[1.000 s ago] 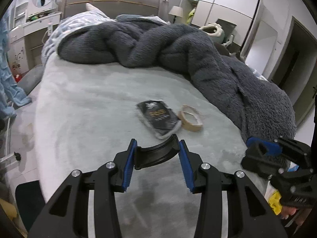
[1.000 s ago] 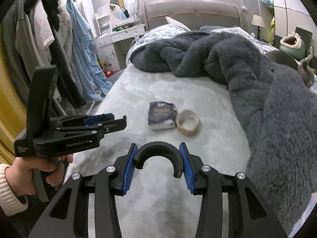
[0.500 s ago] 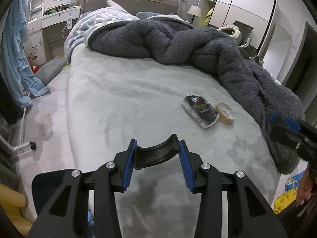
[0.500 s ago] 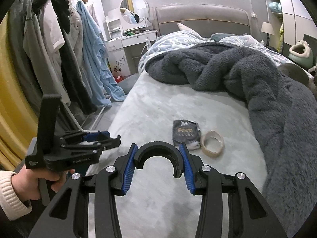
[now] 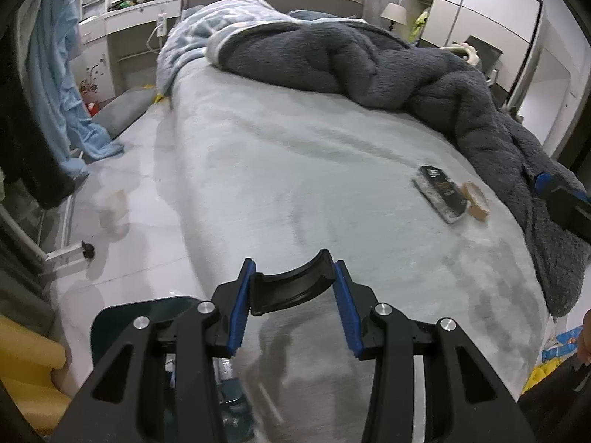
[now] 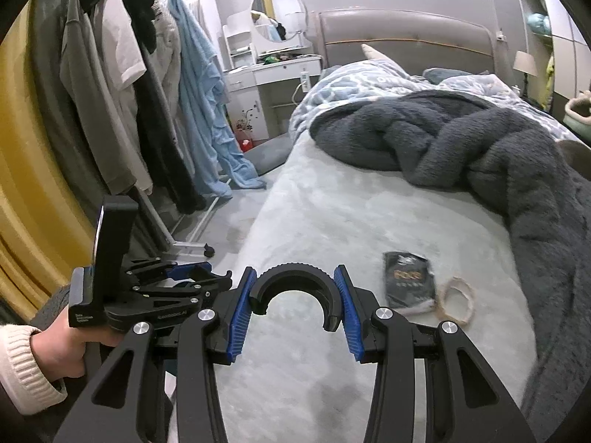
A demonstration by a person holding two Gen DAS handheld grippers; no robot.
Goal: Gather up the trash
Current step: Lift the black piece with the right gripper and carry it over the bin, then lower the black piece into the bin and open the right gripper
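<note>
While both grippers hang over the near end of the bed (image 5: 295, 170), the largest thing ahead of their fingers is its pale grey cover, mostly bare. Beyond the fingers and toward the headboard lies a bunched dark grey blanket (image 5: 388, 70), trailing down the bed's right side past the right gripper's fingers. Off to the left of both pairs of fingers, clothes hang on a rack (image 6: 122, 85) over the floor.

Left gripper (image 5: 293, 301): jaws partly closed, blue pads pressing on each end of a curved black plastic piece (image 5: 291, 288); the piece spans the gap. Below and left of the fingers, a dark bin (image 5: 147, 317) with bottles inside.

Right gripper (image 6: 295, 304): jaws partly closed, pads clamped on a black C-shaped clip (image 6: 295, 280), its open side facing back toward the camera.

Trash on the bed: a black snack wrapper (image 6: 406, 282) lies flat just ahead and to the right of the right fingers. A tan tape ring (image 6: 456, 297) sits just beside the wrapper, on its right; whether they touch I cannot tell. Neither gripper touches them.

A hand (image 6: 62, 347) in a cream knit cuff holds the left gripper.
</note>
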